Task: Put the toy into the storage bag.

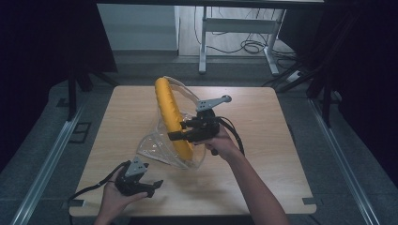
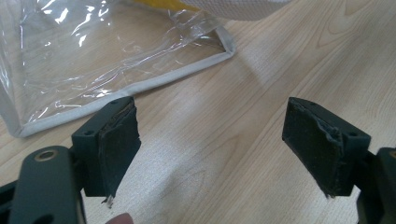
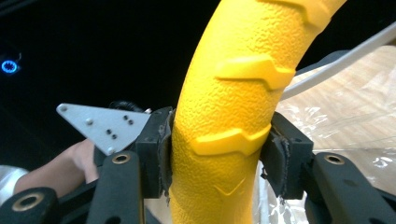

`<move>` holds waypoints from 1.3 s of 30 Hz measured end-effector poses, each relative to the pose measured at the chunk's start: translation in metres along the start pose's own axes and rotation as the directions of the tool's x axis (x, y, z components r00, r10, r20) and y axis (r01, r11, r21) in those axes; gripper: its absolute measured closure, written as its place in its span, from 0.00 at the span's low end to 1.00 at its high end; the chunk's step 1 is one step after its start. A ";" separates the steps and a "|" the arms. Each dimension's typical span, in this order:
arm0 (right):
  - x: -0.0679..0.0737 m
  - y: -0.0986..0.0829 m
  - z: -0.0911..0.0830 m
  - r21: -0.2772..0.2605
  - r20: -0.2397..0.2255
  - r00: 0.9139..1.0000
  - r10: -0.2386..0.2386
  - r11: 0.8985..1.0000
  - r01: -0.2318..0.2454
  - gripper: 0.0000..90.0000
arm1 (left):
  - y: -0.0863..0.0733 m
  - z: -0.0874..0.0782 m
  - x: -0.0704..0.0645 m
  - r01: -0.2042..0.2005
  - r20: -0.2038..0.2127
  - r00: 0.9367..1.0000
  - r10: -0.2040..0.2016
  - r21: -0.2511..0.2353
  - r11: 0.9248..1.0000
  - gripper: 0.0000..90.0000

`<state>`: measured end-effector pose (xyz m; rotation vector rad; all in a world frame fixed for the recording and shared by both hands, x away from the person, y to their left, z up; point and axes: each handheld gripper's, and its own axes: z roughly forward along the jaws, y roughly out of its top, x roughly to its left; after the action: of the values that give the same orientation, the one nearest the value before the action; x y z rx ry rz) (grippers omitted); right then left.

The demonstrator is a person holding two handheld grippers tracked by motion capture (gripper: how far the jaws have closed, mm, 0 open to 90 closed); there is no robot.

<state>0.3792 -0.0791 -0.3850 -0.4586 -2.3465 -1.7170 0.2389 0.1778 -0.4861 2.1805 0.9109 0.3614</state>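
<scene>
Yellow ring (image 1: 171, 115): stands on edge in clear bag (image 1: 155, 147), long axis running away across worktop (image 1: 263, 140).
Right gripper (image 1: 180, 130): jaws pinch the ring.
Left gripper (image 1: 152, 186): jaws spread wide, holding nothing.

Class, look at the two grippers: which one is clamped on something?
The right gripper is shut on the yellow ring. The left gripper is open over bare table.

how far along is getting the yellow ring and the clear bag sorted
Done: the right gripper is clamped on the yellow ring, holding it upright at the clear bag. In hand: ring partly in the bag. Left: the left gripper is open over the table, grasping nothing.
</scene>
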 end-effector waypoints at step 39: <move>0.005 -0.003 -0.031 -0.084 0.141 0.988 -0.057 0.994 0.070 0.37 | 0.000 0.004 -0.001 0.001 0.013 1.000 -0.001 0.019 1.000 0.21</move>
<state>0.3727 -0.1089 -0.3767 -0.5403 -2.4105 -1.8821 0.2397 0.1749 -0.4888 2.1972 0.9121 0.3389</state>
